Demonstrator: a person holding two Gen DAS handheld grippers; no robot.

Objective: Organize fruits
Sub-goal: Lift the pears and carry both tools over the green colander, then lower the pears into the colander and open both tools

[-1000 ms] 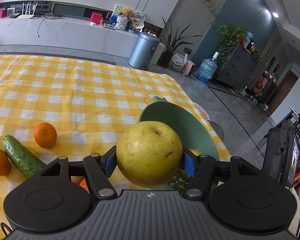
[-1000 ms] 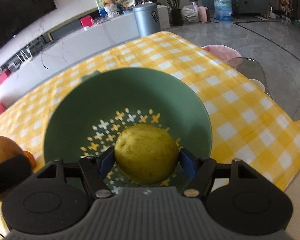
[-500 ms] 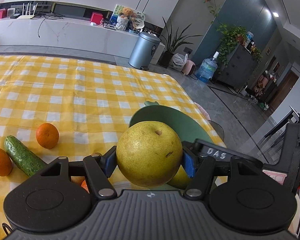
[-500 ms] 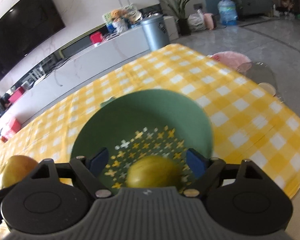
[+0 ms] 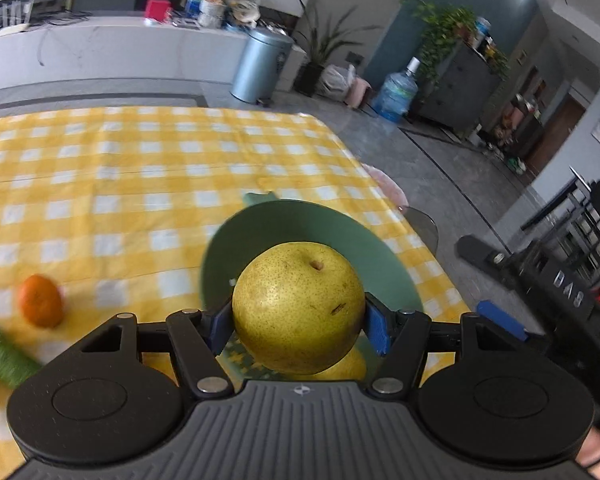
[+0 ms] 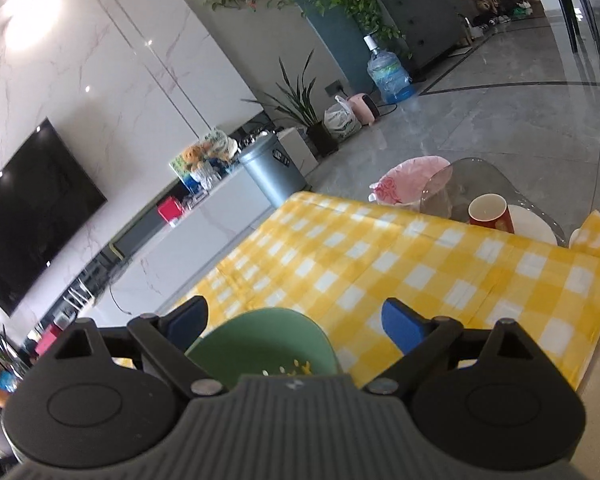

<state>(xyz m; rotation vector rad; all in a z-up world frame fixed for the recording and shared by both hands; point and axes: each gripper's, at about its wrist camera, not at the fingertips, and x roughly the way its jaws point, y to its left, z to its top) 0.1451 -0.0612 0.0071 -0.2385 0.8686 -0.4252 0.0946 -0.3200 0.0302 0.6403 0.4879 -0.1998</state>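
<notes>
Pear [image 5: 298,306] pinched in left gripper [image 5: 298,320], over near rim of green bowl [image 5: 312,224]. Right gripper [image 6: 296,322] jaws opening, nothing between them, bowl just below. Orange [image 5: 40,300] far left.

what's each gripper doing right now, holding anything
Left gripper: shut on the pear.
Right gripper: jaws opening, nothing between them.

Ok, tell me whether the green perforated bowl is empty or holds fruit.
Holds fruit: in the left wrist view a yellow pear lies inside the green perforated bowl, partly hidden.
</notes>
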